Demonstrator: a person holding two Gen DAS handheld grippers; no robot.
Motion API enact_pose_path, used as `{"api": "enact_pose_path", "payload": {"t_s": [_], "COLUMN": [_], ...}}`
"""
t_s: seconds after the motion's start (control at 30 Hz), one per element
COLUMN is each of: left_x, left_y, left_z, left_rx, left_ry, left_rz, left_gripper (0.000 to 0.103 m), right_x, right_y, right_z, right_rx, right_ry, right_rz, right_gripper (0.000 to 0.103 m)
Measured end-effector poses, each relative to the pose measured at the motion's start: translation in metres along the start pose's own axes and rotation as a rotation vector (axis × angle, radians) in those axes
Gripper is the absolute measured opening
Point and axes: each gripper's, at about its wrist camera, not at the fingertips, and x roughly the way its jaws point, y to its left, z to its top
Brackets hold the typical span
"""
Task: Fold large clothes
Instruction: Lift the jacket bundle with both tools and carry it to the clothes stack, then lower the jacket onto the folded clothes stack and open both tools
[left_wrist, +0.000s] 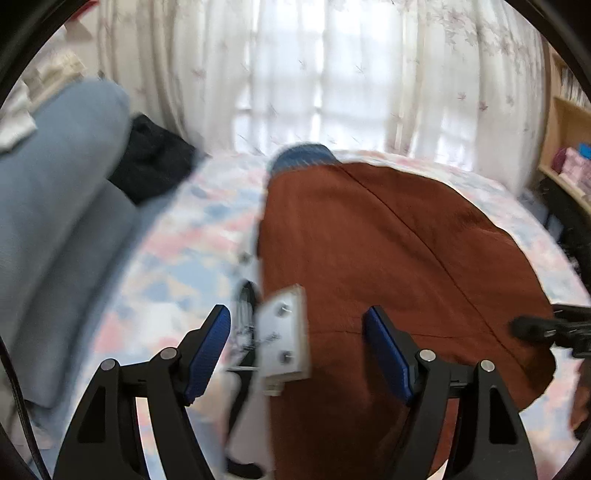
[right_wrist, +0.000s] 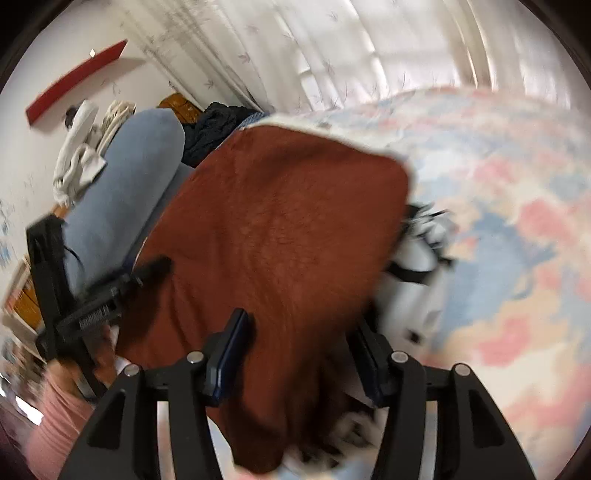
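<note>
While spread, rust garment (left_wrist: 388, 258) edge bedward.

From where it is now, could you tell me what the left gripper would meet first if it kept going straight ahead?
Probably the rust-brown garment spread on the bed, with a white tag between its open jaws. Depth is unclear in this blurred view.

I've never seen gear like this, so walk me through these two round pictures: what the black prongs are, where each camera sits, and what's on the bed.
No robot here: a person holds a two-fingered claw in each hand, with a wide-angle camera on each looking forward along its blue-padded fingers. One picture comes from the left claw, the other from the right claw. Both stand open above a rust-brown garment spread on a pastel patterned bedspread. Neither visibly grips anything. A white tag shows at the garment's edge. Blue cushions lie at the side.
</note>
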Motion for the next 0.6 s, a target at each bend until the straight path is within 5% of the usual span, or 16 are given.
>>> {"api": "enact_pose_path", "payload": {"t_s": [0.07, 0.2, 0.27, 0.4, 0.6], "left_x": [-0.013, -0.030, -0.030, -0.007, 0.036], "left_y": [0.000, -0.010, -0.019, -0.034, -0.034], "left_z": [0.002, 0.008, 0.011, 0.013, 0.005], "left_rx": [0.003, 0.010, 0.017, 0.044, 0.074], "left_ry": [-0.013, -0.012, -0.006, 0.032, 0.080], "left_rz": [0.033, 0.017, 0.009, 0.048, 0.190], "left_gripper": [0.068, 0.026, 0.015, 0.012, 0.012], "right_x": [-0.023, -0.062, -0.066, -0.036, 0.035], "right_y": [-0.003, 0.007, 0.016, 0.027, 0.015], "right_z": [-0.003, -0.001, 0.008, 0.031, 0.050], "right_rx": [-0.021, -0.078, -0.096, -0.061, -0.010], "right_ry": [-0.041, -0.222, -0.268, -0.252, -0.177], "right_rz": [-0.045, -0.126, -0.139, -0.114, -0.224], "right_gripper": [0.055, 0.055, 0.055, 0.054, 0.047]}}
